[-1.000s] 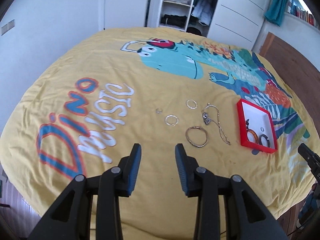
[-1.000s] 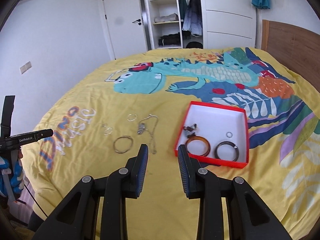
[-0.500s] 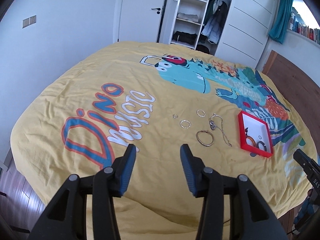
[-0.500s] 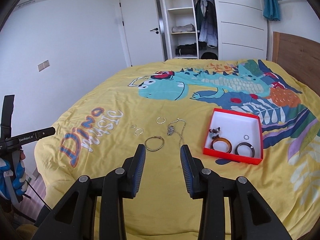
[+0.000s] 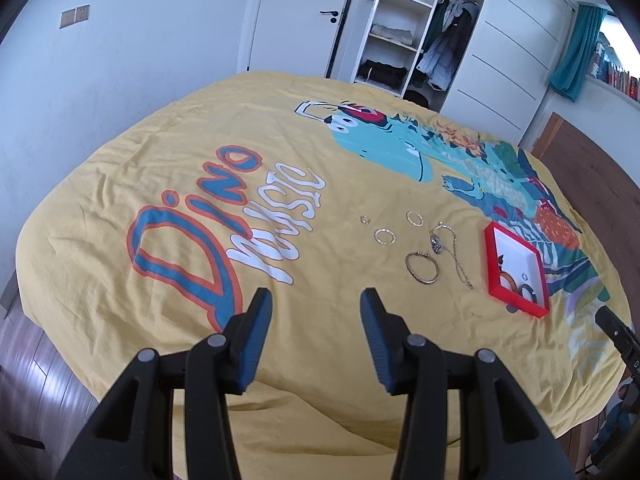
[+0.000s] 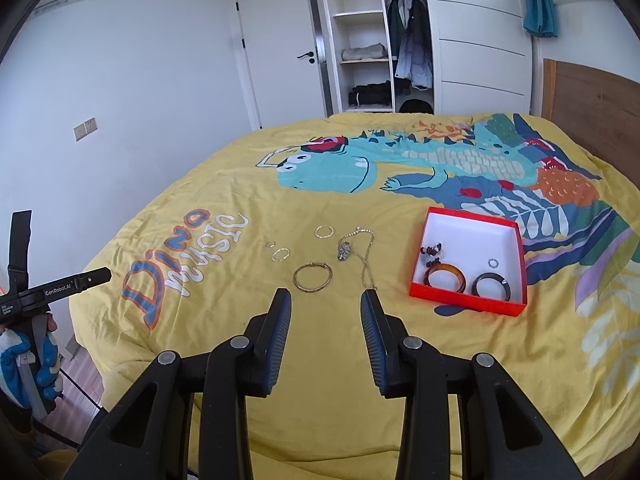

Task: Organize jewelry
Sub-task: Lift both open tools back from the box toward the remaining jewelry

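Currently left gripper open, nothing between jaws, over yellow bedspread. Right gripper open too, empty. Gold bangle lies flat just beyond right gripper. Necklace beside it, chain's long axis running away from cameras, pendant end far. Red box right of necklace, holding two bangles.

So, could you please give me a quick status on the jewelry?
Left gripper and right gripper open, empty. Gold bangle, silver chain necklace loose beside red cardboard box. Nothing in the way.
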